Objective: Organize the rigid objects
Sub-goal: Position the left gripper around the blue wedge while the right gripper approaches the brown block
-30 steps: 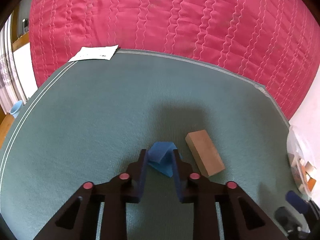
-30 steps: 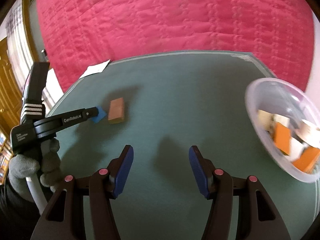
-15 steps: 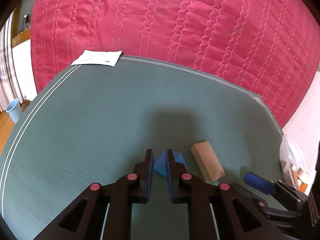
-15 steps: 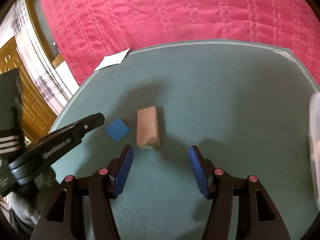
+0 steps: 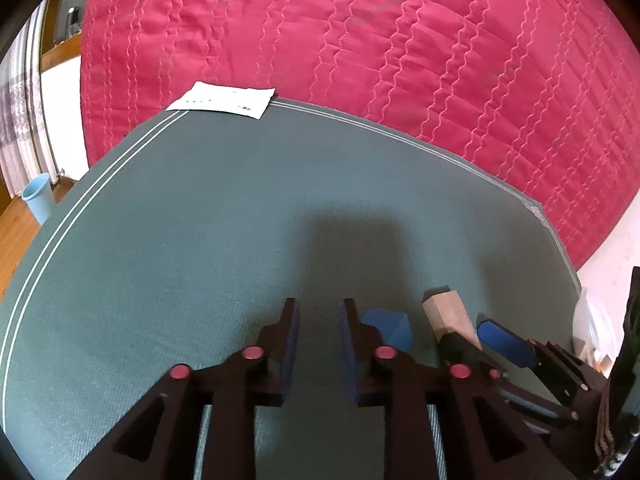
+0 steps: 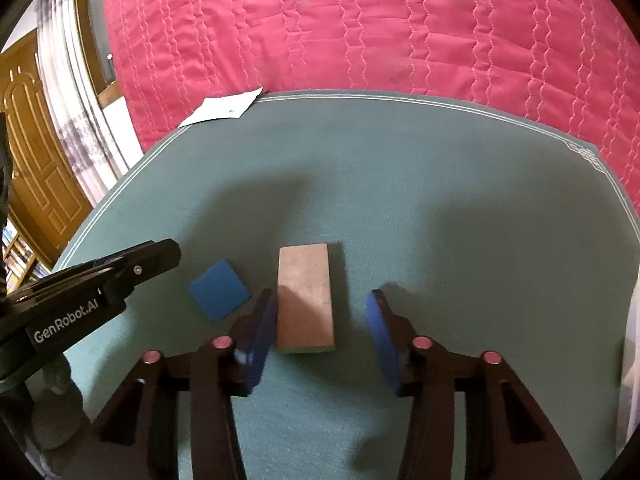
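Note:
A tan wooden block (image 6: 306,296) lies on the green mat (image 6: 400,184), with a small blue block (image 6: 219,290) just left of it. My right gripper (image 6: 322,312) is open, its fingers on either side of the tan block's near end. My left gripper (image 5: 318,316) is slightly open and empty; the blue block (image 5: 386,330) lies just right of its right finger, and the tan block (image 5: 450,314) beyond. The left gripper also shows in the right wrist view (image 6: 132,268), left of the blue block.
A white paper (image 5: 224,100) lies at the mat's far left corner on the pink quilt (image 5: 360,40). A clear plastic container (image 5: 590,332) sits at the right edge. A light blue bin (image 5: 38,196) stands on the floor at left.
My left gripper let go of the blue block, opened a little and shifted left of it. My right gripper moved left and down until its fingers straddle the tan block.

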Demonstrator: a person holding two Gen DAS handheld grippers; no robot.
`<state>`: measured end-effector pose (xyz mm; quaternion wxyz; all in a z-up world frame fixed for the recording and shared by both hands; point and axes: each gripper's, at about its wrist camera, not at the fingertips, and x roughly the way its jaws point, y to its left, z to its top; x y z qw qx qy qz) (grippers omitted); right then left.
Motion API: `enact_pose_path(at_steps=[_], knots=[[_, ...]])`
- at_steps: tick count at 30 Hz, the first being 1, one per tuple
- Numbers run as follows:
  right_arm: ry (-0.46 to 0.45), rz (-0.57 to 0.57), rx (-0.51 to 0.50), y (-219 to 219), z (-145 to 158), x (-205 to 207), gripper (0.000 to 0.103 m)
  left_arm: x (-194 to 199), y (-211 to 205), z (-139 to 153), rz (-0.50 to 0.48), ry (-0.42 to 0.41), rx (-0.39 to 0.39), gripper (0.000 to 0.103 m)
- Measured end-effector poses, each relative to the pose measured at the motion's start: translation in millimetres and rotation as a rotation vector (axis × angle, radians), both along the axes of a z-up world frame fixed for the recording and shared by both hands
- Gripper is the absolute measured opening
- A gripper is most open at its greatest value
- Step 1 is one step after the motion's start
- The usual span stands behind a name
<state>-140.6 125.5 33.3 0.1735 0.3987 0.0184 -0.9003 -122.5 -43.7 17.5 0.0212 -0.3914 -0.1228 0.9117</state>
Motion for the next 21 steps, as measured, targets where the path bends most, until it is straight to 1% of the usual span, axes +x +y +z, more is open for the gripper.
enact_pose_path(at_steps=[1,3,6,8,11,15,19,21], knots=[[0.001,-0.001,-0.002,2,0,1,0.039,0,0,0,-0.003,0.004,-0.002,0.037],[0.001,-0.011,-0.008,10,0,4,0.036,2,2,1,-0.01,0.02,-0.009,0.054],[0.0,-0.036,-0.013,26,-1,13,0.034,4,6,4,-0.024,0.041,-0.016,0.063],[-0.001,-0.05,-0.024,36,-1,19,0.034,3,9,3,-0.04,0.041,-0.019,0.066],[-0.003,-0.075,-0.038,52,-2,31,0.034,2,17,1,-0.072,0.038,-0.039,0.066],[-0.007,-0.086,-0.055,62,-2,44,0.034,2,28,0,-0.116,0.04,-0.07,0.067],[-0.005,-0.093,-0.071,66,-3,48,0.034,-1,35,-3,-0.109,0.02,-0.097,0.071],[-0.007,-0.093,-0.078,66,-3,48,0.034,-4,35,-4,-0.096,0.01,-0.086,0.072]])
